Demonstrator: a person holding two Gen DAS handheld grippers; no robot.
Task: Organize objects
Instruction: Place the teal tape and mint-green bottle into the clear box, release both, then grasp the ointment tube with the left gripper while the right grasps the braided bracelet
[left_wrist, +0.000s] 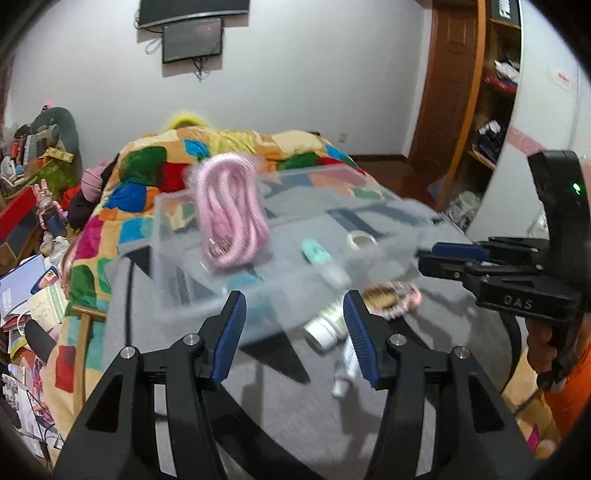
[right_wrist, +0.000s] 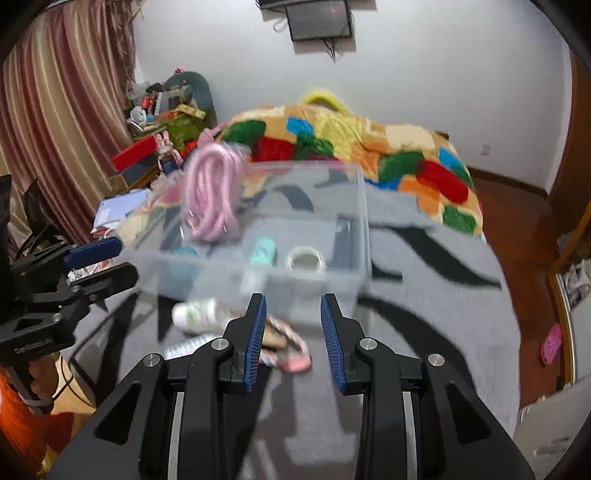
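Presently both grippers are empty. Left gripper (left_wrist: 294, 325): fingers well apart, nothing between the pads, poised just in front of the near wall of the clear plastic bin (left_wrist: 207, 295). Right gripper (right_wrist: 293, 332): fingers likewise apart, clamped on nothing, also on the near side of the bin, with the loose items directly below and ahead of it.

Bin contents, as far as motion blur allows: a coiled pink cable (left_wrist: 229, 218) appears against the bin's far-left part, possibly in mid-air rather than settled; cannot tell which. A mint-green small item (left_wrist: 314, 251) and a tape roll (left_wrist: 362, 242) lie on the bin floor toward its right half.

Outside the bin, against its near wall on the grey blanket (right_wrist: 424, 314): a white-and-green bottle (right_wrist: 199, 314), a white tube (left_wrist: 347, 365), and a brush-like object with pink trim (right_wrist: 284, 343).

Judgement: the step in hand is the turn from a deposit to the next pick; the sorting is partly done, three items remaining outside. The next move calls for lowering one open gripper onto an item beside the near wall, the brush lying closest to the right gripper, and closing across its narrow width without nudging the bin.
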